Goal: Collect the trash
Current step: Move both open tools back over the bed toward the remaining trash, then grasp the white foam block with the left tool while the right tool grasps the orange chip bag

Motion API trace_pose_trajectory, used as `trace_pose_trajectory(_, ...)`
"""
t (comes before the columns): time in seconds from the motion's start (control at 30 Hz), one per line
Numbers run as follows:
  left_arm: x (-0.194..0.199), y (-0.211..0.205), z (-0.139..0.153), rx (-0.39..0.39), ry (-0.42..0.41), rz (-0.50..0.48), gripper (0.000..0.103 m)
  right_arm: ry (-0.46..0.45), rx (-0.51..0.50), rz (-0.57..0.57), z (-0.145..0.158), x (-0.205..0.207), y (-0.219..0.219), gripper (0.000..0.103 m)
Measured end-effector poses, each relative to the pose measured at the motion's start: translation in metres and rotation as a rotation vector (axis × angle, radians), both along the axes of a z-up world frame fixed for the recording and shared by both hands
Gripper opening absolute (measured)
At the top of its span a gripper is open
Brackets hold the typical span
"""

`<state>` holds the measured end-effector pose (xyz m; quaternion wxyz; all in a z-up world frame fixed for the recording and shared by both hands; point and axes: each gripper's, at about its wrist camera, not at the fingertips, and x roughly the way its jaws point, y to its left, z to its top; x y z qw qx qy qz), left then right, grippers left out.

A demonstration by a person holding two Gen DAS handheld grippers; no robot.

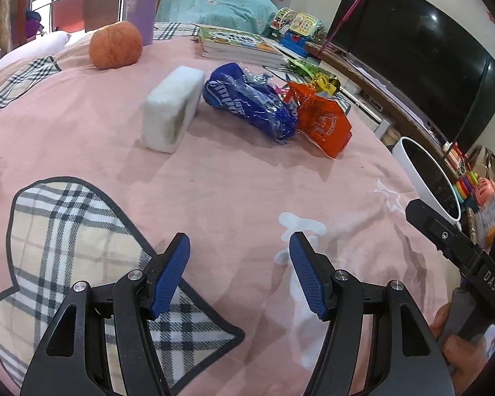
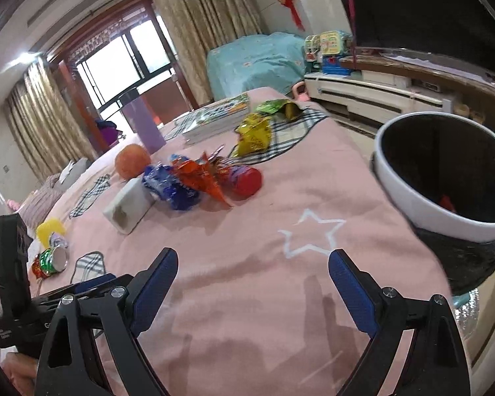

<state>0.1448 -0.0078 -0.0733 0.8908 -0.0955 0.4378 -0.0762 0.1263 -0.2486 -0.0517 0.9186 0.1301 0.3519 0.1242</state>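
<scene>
1. Your left tongs [image 1: 239,274] and right tongs [image 2: 252,288] both hover spread wide and empty over the pink bed cover [image 1: 214,181].
2. The blue wrapper [image 1: 247,102] and orange wrapper [image 1: 323,118] lie overlapping mid-bed, just beside the white sponge block [image 1: 171,109]; a careless pinch could snag bedding or drag the block.
3. The white bin [image 2: 412,211] at the bed's edge holds something red, barely visible; a wrapper let go short of it would probably fall outside.

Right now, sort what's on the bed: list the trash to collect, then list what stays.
Trash job:
blue wrapper
orange wrapper
yellow wrapper
green wrapper
crushed can
white bin, where it goes

Just lying about:
orange fruit
white sponge block
books
purple bottle
</scene>
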Motion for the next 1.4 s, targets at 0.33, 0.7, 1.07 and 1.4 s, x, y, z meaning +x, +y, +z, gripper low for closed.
trace_pose_trajectory(0.33, 0.008, 0.022, 0.001, 0.016, -0.003, 0.054, 0.064, -0.002, -0.006, 0.046, 0.005, 0.019, 0.025, 0.094)
trace_pose_trajectory(0.7, 0.037, 0.046, 0.007, 0.056, -0.028, 0.102, 0.064, 0.011, -0.043, 0.094, 0.003, 0.050, 0.043, 0.085)
trace_pose_trajectory(1.07, 0.081, 0.050, 0.009, 0.086, -0.062, 0.101, 0.064, 0.045, -0.082, 0.109, -0.004, 0.094, 0.057, 0.046)
trace_pose_trajectory(1.4, 0.066, 0.037, 0.008, 0.085, -0.065, 0.029, 0.026, 0.051, -0.065, 0.165, -0.006, 0.080, 0.067, 0.003)
